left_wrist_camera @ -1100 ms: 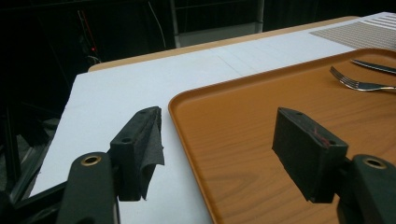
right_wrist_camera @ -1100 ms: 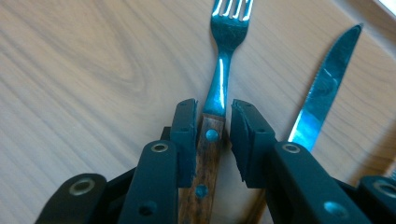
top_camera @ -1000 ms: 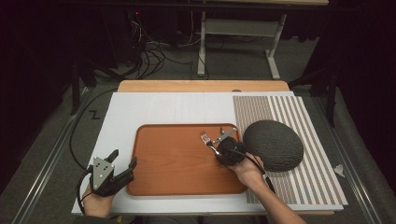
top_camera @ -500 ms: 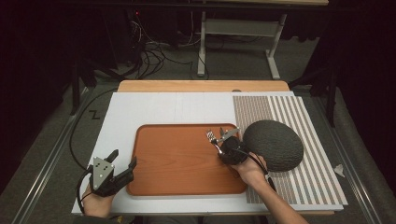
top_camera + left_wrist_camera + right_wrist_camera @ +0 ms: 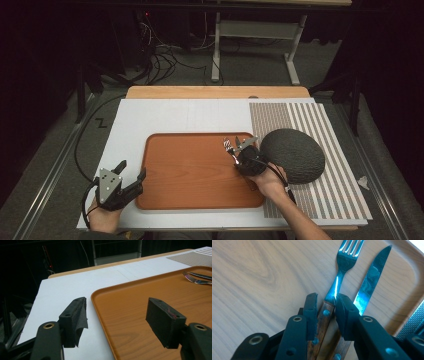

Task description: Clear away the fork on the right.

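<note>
1. Wood-handled fork lies at the tray's far right corner, tines pointing away from the person, beside a knife.
2. Right gripper reaches in low, jaws narrow around the fork's handle, apparently gripping it.
3. Left gripper rests at the tray's near left corner, jaws wide and empty.

The right hand-held gripper is clamped narrow and tilted down, the left hand-held gripper gapes wide
</note>
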Demonstrator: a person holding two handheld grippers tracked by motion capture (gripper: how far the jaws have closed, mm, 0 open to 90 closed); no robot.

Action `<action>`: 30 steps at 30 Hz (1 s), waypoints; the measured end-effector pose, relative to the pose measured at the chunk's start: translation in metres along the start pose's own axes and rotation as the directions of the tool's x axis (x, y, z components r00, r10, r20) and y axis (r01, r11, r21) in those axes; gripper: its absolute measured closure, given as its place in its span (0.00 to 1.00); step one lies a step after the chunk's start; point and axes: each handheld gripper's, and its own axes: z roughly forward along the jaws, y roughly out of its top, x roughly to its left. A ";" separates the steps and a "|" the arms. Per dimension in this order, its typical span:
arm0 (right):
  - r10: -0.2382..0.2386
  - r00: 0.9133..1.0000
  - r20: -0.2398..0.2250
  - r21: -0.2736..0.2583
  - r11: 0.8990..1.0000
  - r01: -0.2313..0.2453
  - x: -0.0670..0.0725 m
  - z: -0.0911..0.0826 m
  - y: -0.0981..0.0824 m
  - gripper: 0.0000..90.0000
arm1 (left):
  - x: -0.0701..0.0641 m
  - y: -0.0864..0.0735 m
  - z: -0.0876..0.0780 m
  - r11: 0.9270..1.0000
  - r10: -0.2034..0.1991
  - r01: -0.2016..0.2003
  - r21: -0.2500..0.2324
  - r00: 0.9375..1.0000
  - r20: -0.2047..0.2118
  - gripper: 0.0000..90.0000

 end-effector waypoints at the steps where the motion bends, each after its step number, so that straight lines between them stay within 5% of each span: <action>1: 0.000 1.000 0.001 0.000 1.000 0.000 0.000 0.000 0.000 0.81 | 0.000 0.000 0.000 1.000 0.000 0.000 0.000 1.000 0.000 0.37; 30: 0.019 1.000 -0.020 -0.025 1.000 -0.019 -0.004 0.000 -0.002 0.76 | 0.000 0.000 0.000 1.000 -0.003 0.003 0.001 1.000 0.000 0.37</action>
